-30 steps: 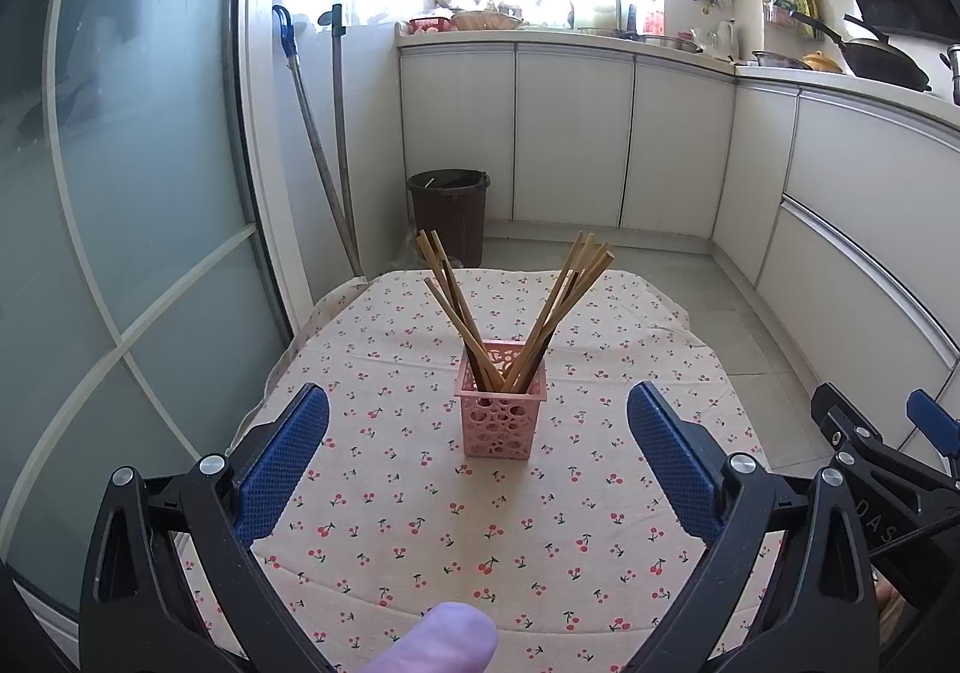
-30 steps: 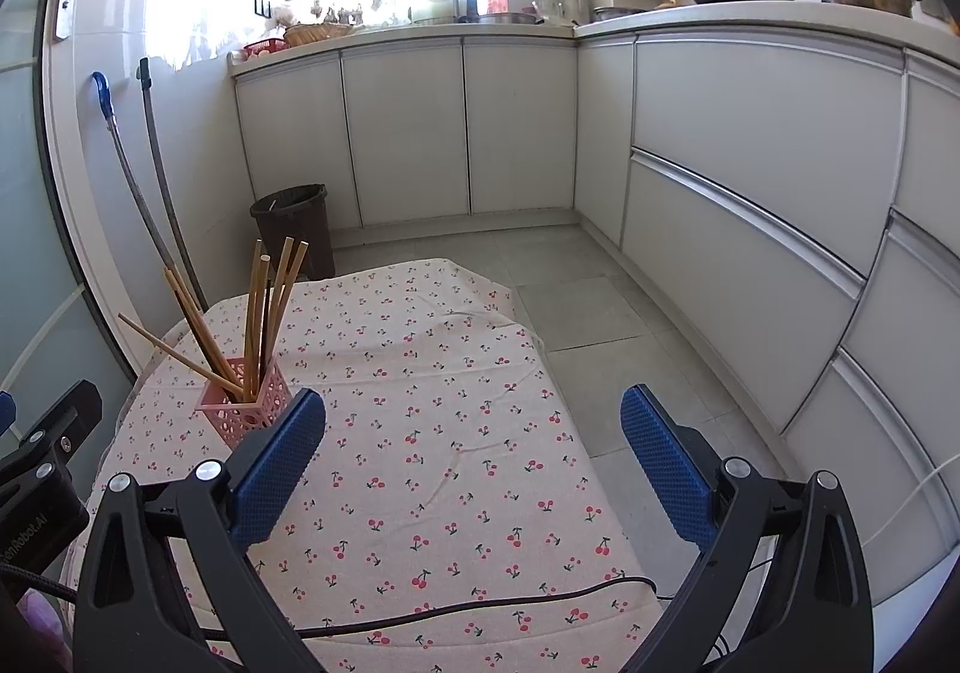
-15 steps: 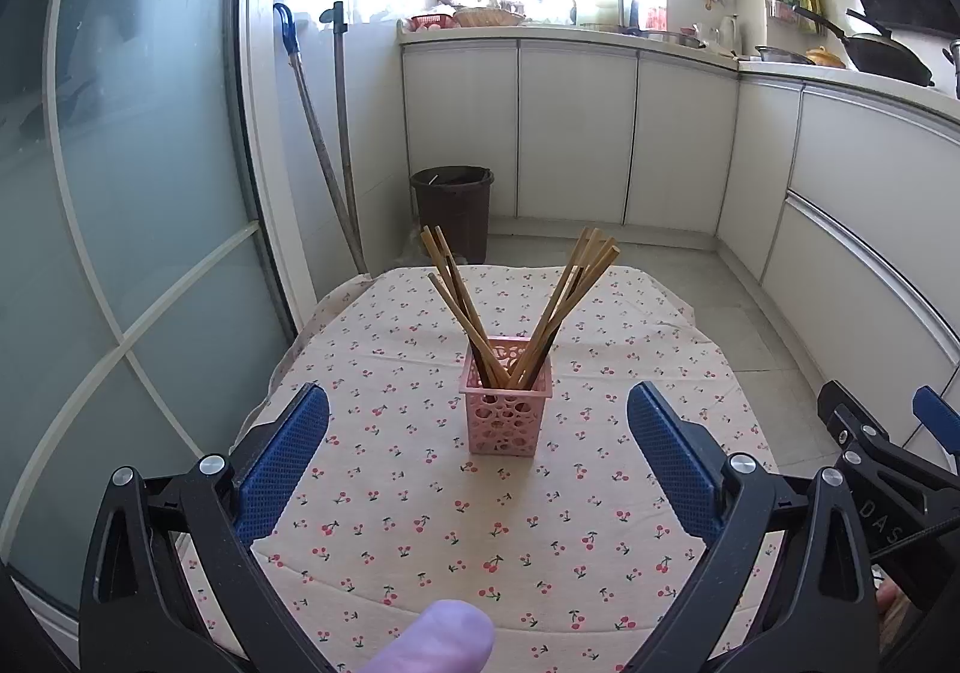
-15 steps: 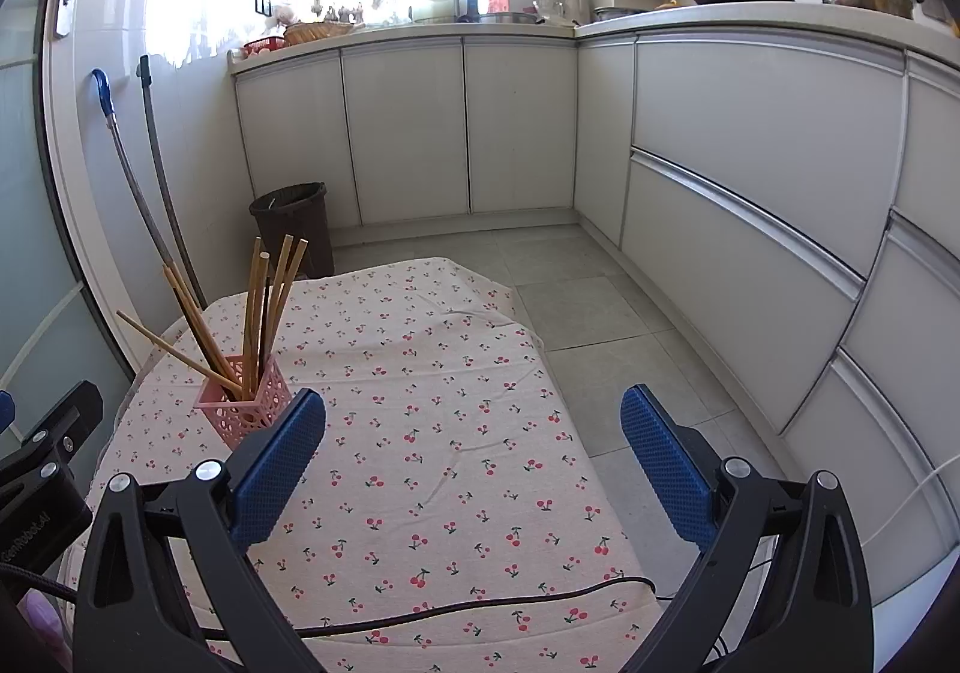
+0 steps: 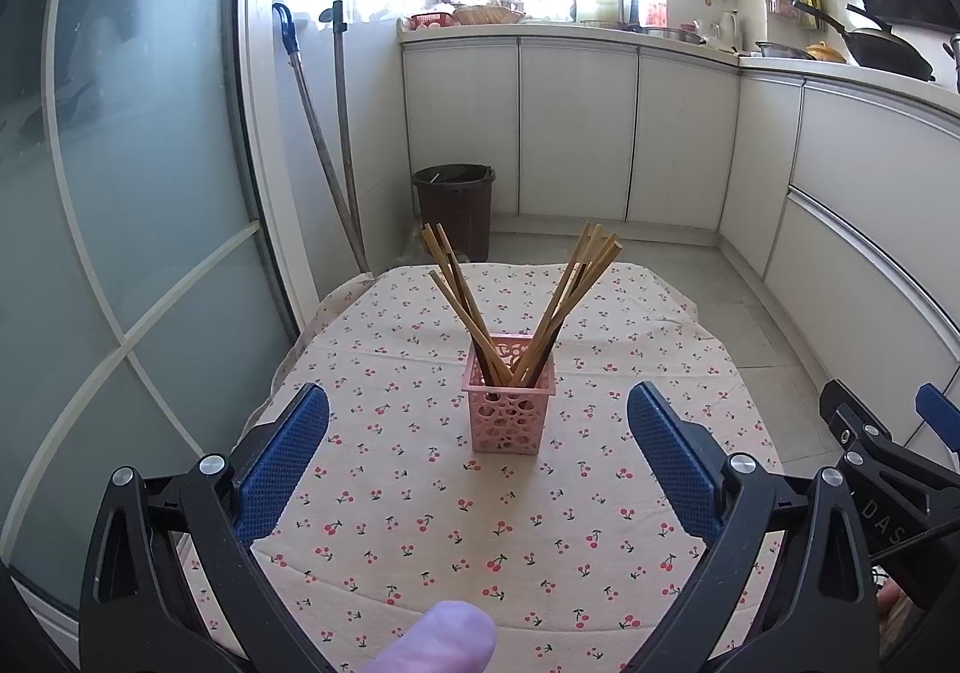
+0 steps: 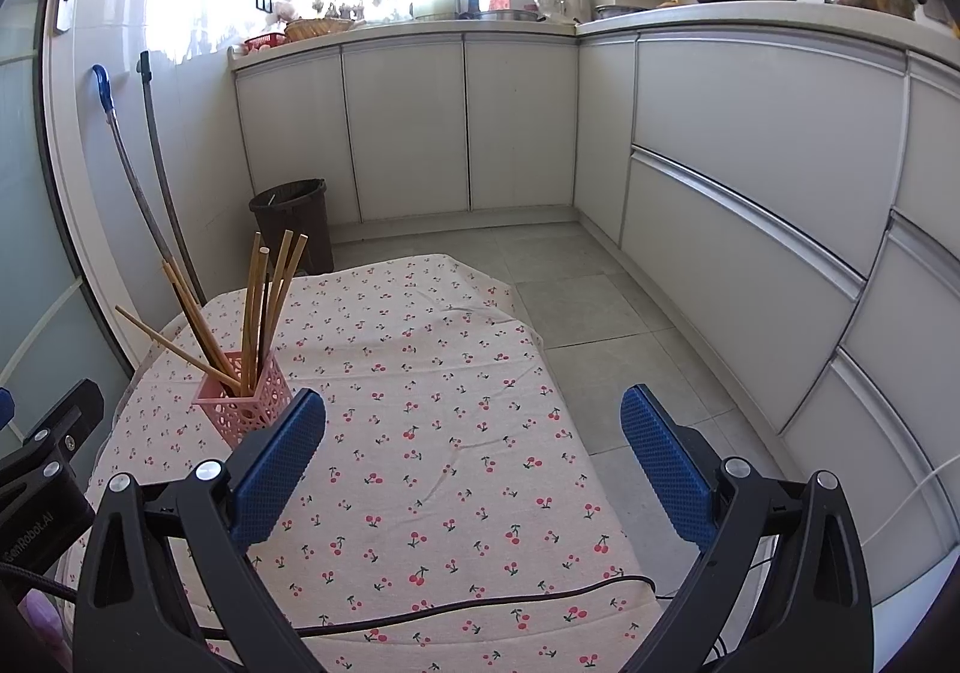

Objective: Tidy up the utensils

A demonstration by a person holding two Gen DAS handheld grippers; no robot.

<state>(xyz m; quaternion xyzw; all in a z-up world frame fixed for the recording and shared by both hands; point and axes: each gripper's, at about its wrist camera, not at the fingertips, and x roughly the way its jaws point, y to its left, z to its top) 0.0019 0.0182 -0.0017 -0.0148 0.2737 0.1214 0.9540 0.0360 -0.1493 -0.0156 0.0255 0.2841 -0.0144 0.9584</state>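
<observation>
The left gripper (image 5: 477, 454) has drifted slightly; the pink basket (image 5: 509, 416) of chopsticks (image 5: 576, 295) sits a little lower in view. Both it and the right gripper (image 6: 473, 457) keep their fingers spread wide, empty above the surface (image 6: 420, 433)

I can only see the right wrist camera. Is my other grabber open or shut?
Observer: Open. The left wrist view shows the left gripper with its blue pads wide apart, holding nothing.
Operator: What is it pointing at?
Observer: The pink basket. It stands straight ahead, centred between the pads, and nothing is touching it.
Operator: Do the chopsticks look messy from there?
Observer: From that side the chopsticks split into two bunches, one leaning left and one leaning right, like a V.
</observation>
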